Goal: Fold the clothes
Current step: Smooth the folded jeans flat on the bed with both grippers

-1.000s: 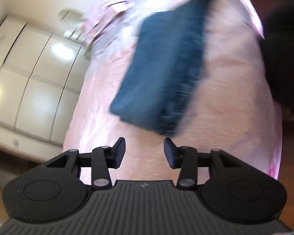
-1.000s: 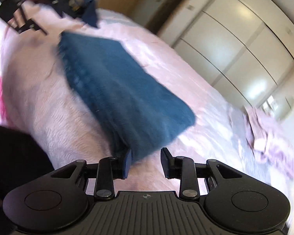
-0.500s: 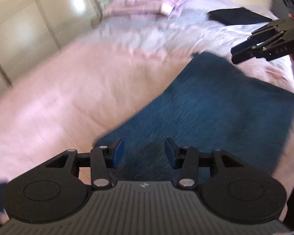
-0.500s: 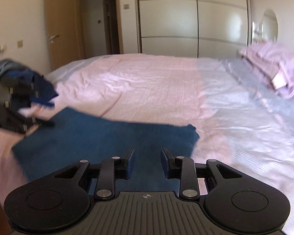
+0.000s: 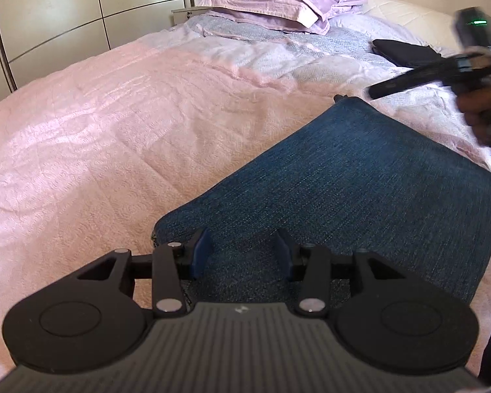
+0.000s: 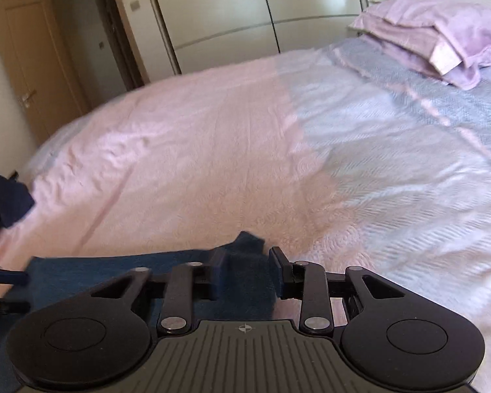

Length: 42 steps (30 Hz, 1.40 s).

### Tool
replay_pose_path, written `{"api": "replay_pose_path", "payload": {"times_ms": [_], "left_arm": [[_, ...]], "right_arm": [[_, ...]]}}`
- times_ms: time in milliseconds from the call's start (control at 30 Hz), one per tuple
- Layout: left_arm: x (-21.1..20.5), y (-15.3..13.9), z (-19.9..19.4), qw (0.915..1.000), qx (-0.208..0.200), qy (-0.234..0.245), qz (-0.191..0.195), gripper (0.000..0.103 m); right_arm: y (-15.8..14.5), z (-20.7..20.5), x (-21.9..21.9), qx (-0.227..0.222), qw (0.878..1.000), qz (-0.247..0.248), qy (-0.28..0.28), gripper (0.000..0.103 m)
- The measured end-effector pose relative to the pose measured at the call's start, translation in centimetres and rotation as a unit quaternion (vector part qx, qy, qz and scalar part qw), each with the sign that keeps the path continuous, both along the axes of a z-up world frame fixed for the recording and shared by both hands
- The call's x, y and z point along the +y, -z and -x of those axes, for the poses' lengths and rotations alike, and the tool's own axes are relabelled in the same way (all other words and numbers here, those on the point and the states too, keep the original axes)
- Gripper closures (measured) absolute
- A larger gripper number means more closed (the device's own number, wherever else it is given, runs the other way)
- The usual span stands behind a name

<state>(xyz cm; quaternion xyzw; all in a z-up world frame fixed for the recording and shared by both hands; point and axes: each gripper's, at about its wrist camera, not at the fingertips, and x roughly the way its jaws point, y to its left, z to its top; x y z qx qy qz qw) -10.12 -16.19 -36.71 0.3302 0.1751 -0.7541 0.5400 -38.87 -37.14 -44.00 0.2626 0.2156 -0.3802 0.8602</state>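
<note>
- On the pink bed (image 5: pixel 121 137), the folded blue garment (image 5: pixel 360 190) lies flat, long axis running near-left to far-right.
- Left hand-held gripper (image 5: pixel 242 255) over its near-left corner, right hand-held gripper (image 6: pixel 245 273) over the far corner; both released, empty.

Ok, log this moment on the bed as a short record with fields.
setting: bed with a pink cover, lilac pillows at its head
garment: blue folded garment, flat on the cover at the near edge
left gripper: above the garment's near left corner, jaws apart, nothing clamped
right gripper: above the garment's far corner, jaws apart, nothing clamped
other clothes: black folded piece near the pillows; dark blue heap at the cover's left edge
background: cream wardrobe, wooden door
</note>
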Motion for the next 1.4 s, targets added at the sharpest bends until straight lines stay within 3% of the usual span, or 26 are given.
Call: {"api": "replay_pose_path", "payload": {"times_ms": [67, 167, 267, 400, 500, 633, 767, 900, 967, 1067, 1133, 1300, 1400], "left_arm": [[1.2, -1.1, 0.0, 1.0000, 0.002, -0.002, 0.009, 0.066], [4.7, -3.2, -0.5, 0.9989, 0.036, 0.002, 0.030, 0.066], [8.5, -3.1, -0.1, 0.9984, 0.044, 0.023, 0.028, 0.066], [12.2, -0.4, 0.3, 0.9989, 0.032, 0.027, 0.019, 0.065], [12.6, 0.5, -0.2, 0.9980, 0.061, -0.002, 0.018, 0.063], [12.5, 0.2, 0.4, 0.9988, 0.046, -0.005, 0.018, 0.063], [11.7, -1.4, 0.2, 0.9985, 0.050, -0.006, 0.020, 0.064], [9.0, -2.5, -0.5, 0.9985, 0.041, -0.007, 0.035, 0.064], [6.9, -2.3, -0.9, 0.9986, 0.035, -0.015, 0.036, 0.064], [3.8, -1.0, -1.6, 0.9993, 0.017, -0.034, 0.008, 0.063], [2.6, 0.3, -2.0, 0.9990, 0.016, -0.041, -0.013, 0.059], [2.2, 0.6, -3.0, 0.9976, 0.044, -0.052, -0.012, 0.052], [2.6, 0.3, -3.2, 0.9974, 0.046, -0.055, -0.007, 0.053]], "right_arm": [[-1.6, 1.3, 3.2, -0.025, 0.999, 0.003, -0.026, 0.071], [-2.6, 3.5, 8.4, -0.048, 0.997, -0.001, -0.061, 0.071], [-2.5, 5.0, 13.2, -0.061, 0.994, -0.010, -0.095, 0.071], [1.2, 6.0, 17.4, -0.021, 0.994, -0.013, -0.104, 0.071], [3.0, 7.1, 18.4, -0.025, 0.995, -0.023, -0.092, 0.071], [2.8, 6.6, 19.0, 0.005, 0.995, -0.007, -0.096, 0.071], [1.8, 6.8, 17.8, -0.002, 0.995, -0.027, -0.097, 0.070], [0.3, 7.0, 13.9, -0.031, 0.997, -0.032, -0.060, 0.067], [0.1, 6.3, 11.3, -0.032, 0.998, -0.032, -0.045, 0.057], [0.1, 4.4, 7.1, -0.033, 0.998, -0.032, -0.035, 0.057], [0.4, 2.7, 4.6, -0.039, 0.998, -0.038, -0.043, 0.057], [3.3, -0.6, -0.2, -0.009, 0.996, -0.072, -0.055, 0.058], [3.6, -0.4, -0.3, -0.020, 0.996, -0.074, -0.043, 0.058]]}}
